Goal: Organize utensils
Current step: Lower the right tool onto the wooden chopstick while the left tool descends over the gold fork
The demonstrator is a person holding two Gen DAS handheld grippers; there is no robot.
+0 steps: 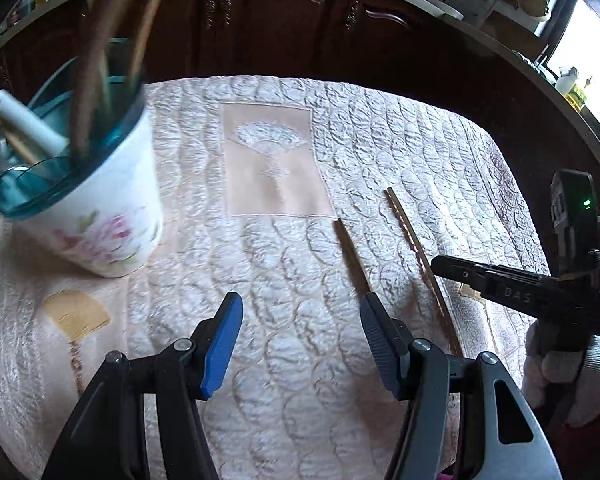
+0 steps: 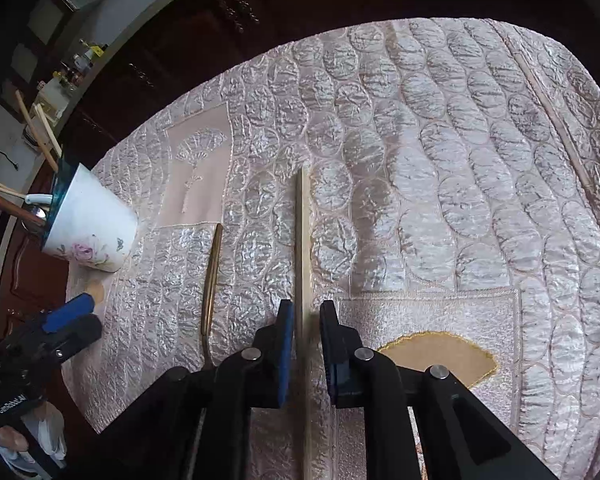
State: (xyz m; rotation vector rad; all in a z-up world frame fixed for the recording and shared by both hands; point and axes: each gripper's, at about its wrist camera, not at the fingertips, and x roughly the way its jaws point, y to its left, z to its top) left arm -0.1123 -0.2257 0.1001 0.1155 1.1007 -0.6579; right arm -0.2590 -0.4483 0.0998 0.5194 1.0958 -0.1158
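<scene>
A white floral utensil cup (image 1: 100, 216) with a teal rim holds several chopsticks and a spoon at the table's left; it also shows in the right wrist view (image 2: 92, 232). My left gripper (image 1: 300, 320) is open and empty over the quilted cloth. A dark utensil handle (image 1: 352, 256) lies by its right finger. My right gripper (image 2: 305, 316) has its jaws close around a pale wooden chopstick (image 2: 302, 240) that lies on the cloth. A brass-coloured utensil (image 2: 211, 280) lies to the left of it. The right gripper (image 1: 500, 288) shows over the chopstick (image 1: 416, 248) in the left wrist view.
The table is covered by a pink-white quilted cloth (image 2: 440, 160). Another thin chopstick (image 2: 556, 120) lies at its far right. Dark wooden cabinets (image 1: 280, 12) stand behind the table. The left gripper (image 2: 60, 320) shows at the left edge of the right wrist view.
</scene>
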